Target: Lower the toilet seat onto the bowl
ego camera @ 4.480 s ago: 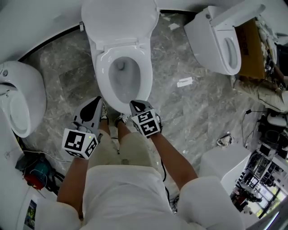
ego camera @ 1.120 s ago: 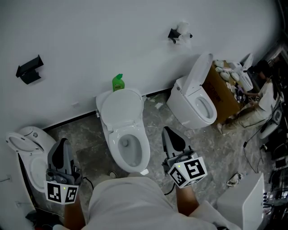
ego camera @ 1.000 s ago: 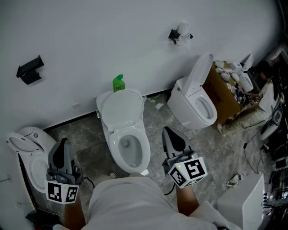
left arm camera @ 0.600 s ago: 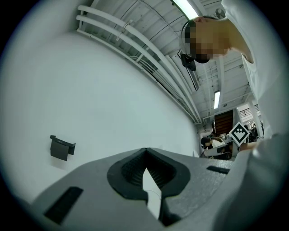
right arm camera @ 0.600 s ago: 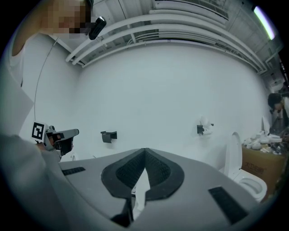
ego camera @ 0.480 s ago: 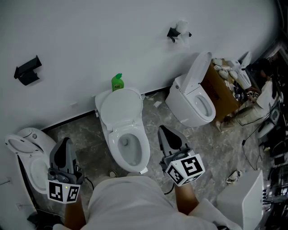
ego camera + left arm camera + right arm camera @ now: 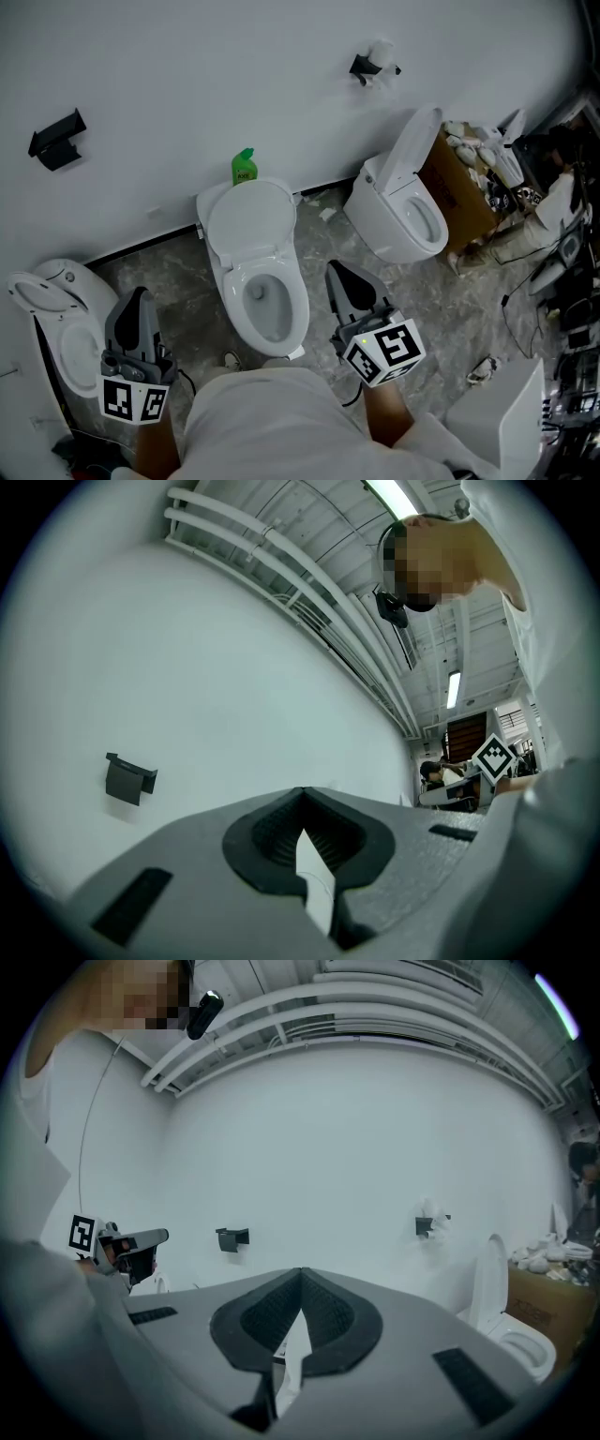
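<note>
The white toilet (image 7: 255,281) stands in the middle of the head view, against the wall. Its seat ring (image 7: 297,298) lies flat on the bowl, and the lid (image 7: 247,218) stands up behind it. My left gripper (image 7: 139,296) hangs to the left of the bowl, well clear of it, shut and empty. My right gripper (image 7: 336,273) hangs just right of the bowl, also shut with nothing in it. In the left gripper view the left gripper (image 7: 302,795) points at the bare wall. The right gripper (image 7: 302,1275) faces the wall too.
A second toilet (image 7: 49,323) stands at the far left and a third toilet (image 7: 405,202) at the right, lid up. A green bottle (image 7: 244,166) sits behind the middle toilet. A cardboard box (image 7: 466,187) and clutter fill the right side. A black bracket (image 7: 56,140) hangs on the wall.
Over the last second both grippers stay almost still, held apart beside the bowl. Several seconds ago they were close together, low at the bowl's front edge.
</note>
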A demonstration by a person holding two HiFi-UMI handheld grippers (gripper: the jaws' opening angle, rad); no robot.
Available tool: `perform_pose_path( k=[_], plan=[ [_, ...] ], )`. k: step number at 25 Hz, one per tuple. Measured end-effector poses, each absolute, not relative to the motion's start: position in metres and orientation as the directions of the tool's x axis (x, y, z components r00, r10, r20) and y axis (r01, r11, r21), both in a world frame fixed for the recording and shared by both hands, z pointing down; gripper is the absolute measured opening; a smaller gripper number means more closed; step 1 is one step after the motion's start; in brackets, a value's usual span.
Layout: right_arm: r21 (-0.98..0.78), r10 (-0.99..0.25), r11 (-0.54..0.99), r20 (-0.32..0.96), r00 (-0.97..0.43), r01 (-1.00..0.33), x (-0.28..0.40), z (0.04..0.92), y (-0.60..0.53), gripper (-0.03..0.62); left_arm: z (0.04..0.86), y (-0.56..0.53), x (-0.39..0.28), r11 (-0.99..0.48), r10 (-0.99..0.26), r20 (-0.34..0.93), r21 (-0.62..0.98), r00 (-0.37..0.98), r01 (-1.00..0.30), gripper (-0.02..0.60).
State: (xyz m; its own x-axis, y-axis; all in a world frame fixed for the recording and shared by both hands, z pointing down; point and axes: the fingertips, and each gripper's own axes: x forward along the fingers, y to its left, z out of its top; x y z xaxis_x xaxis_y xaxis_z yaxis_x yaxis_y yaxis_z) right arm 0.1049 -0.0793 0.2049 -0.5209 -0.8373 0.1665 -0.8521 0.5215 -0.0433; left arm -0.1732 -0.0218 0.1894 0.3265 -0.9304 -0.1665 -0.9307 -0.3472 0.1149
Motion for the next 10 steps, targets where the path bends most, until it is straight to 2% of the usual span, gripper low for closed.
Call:
perform_pose_path(
  k=[10],
  plan=[
    [-0.040, -0.821, 0.548, 0.169, -0.546, -0.836, 0.1050, 0.2061, -0.0744, -0.002, 0.1876, -0.0138, -0.1665, -0.335, -0.935, -0.161, 0.105, 0.316, -0.936, -0.005]
  ],
)
